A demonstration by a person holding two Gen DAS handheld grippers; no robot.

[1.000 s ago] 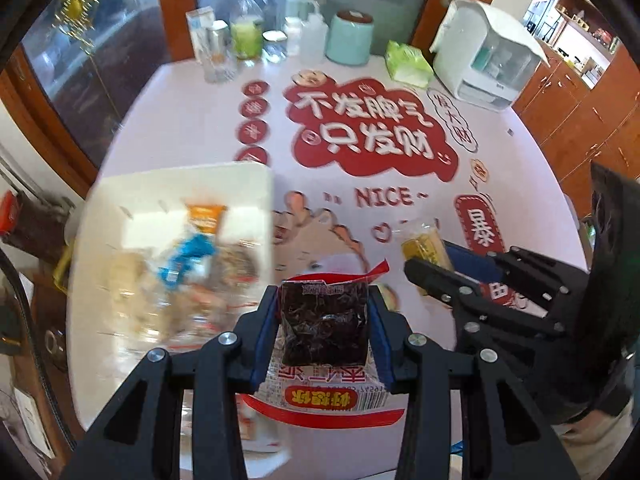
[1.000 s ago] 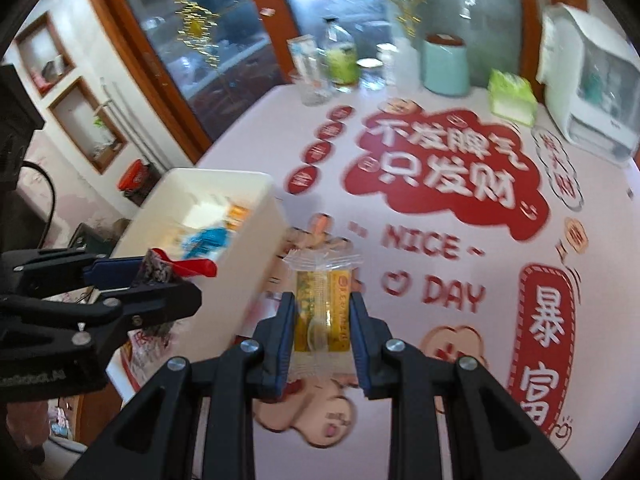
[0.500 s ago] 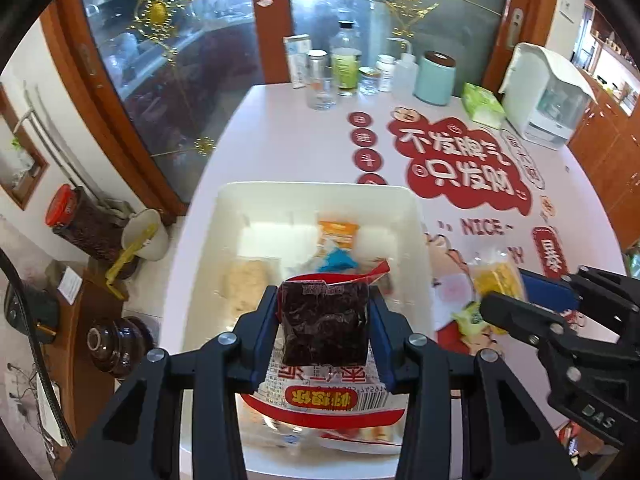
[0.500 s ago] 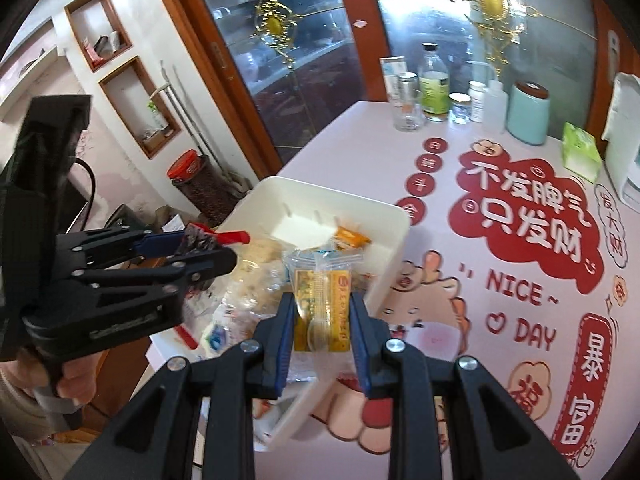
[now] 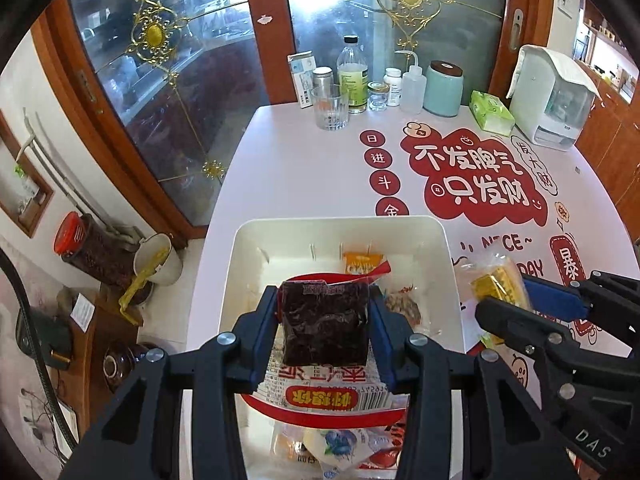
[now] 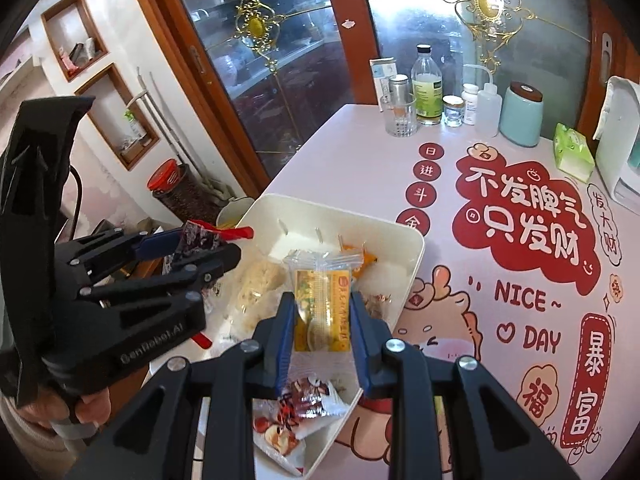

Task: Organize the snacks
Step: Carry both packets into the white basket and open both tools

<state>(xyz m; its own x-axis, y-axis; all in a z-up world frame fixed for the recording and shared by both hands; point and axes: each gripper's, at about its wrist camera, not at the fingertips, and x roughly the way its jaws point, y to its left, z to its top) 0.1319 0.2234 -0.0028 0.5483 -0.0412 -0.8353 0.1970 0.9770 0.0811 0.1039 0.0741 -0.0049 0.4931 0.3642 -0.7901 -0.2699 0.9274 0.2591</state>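
My left gripper (image 5: 324,312) is shut on a red-and-white packet of dark dried fruit (image 5: 324,328), held above the white plastic bin (image 5: 248,264). The right gripper (image 6: 322,312) is shut on a clear-wrapped yellow snack bar (image 6: 322,308), over the bin's right half (image 6: 416,248). Seen from the left wrist, the right gripper (image 5: 502,302) with its yellow bar (image 5: 500,284) hangs just right of the bin wall. The right wrist view shows the left gripper (image 6: 208,246) and its packet (image 6: 198,238) over the bin's left side. Several wrapped snacks (image 6: 304,412) lie in the bin.
Along the table's far edge stand a glass (image 5: 330,108), bottles (image 5: 352,76), a teal canister (image 5: 442,88), a green tissue pack (image 5: 490,114) and a white appliance (image 5: 554,96). The bin sits at the table's left edge, with a floor drop and a jar (image 5: 92,248) beyond.
Both grippers have carried their snacks leftward from over the tablecloth to above the bin. The grips have not changed.
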